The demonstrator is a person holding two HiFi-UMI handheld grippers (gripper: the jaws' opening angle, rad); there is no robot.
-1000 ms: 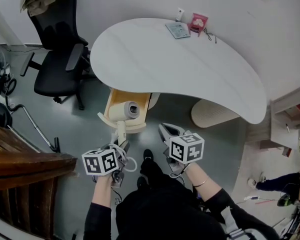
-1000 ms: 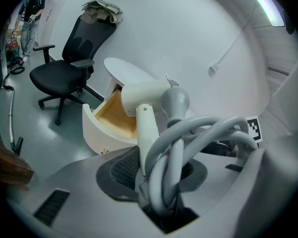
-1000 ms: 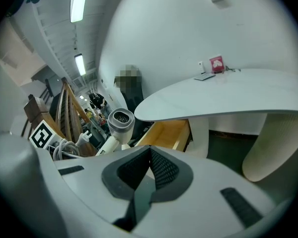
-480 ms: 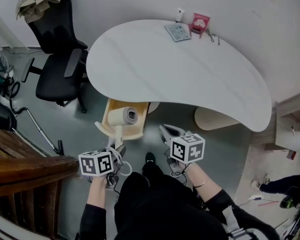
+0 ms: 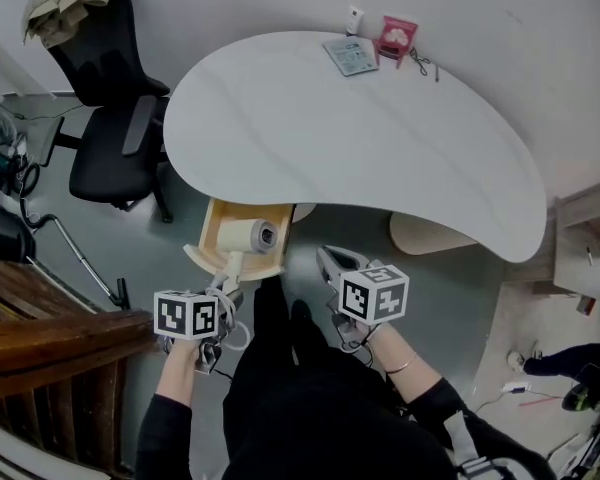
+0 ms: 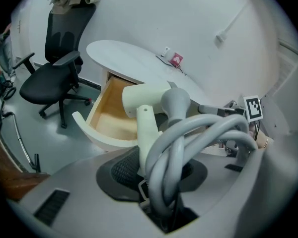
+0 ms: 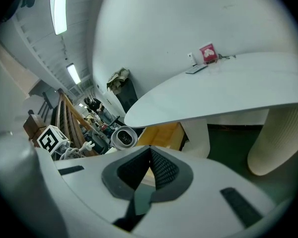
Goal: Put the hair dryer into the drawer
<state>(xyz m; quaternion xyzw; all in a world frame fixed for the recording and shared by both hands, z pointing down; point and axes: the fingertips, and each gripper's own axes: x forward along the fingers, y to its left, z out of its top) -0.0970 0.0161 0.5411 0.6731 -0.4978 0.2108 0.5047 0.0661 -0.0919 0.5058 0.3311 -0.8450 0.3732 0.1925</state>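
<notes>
Okay, biggest first. The white table (image 5: 380, 138) overhangs the open drawer (image 5: 212, 230), which sticks out only part way from under its edge. My read of the risk: the nose of the hair dryer (image 5: 248, 236) knocks the table edge or underside when lowered, since there is little room above the drawer. The office chair (image 5: 110, 148) stands well apart, so no issue there.

Drawer next: wooden inside, looks bare, curved white front. The dryer hangs over the opening with its barrel crosswise, and as far as I can tell it is not resting on the bottom. Let go from here, it would drop and bang, or tip over the front lip to the floor.

Left gripper (image 6: 156, 158): jaws clamped on the dryer's handle, with the grey cord (image 6: 188, 133) bunched in loops against them. The grip sits low on the handle with the heavy barrel far out, so it could swivel in the pads.

The cord is the likeliest trouble. Loops may snag on the jaws at release, or trail over the drawer front and jam it when it's pushed in. The plug (image 7: 88, 145) dangles by that gripper.

Right gripper (image 7: 150, 152): jaws together, nothing between them, near the drawer. Too early a push from it would pinch the dryer or cord.
</notes>
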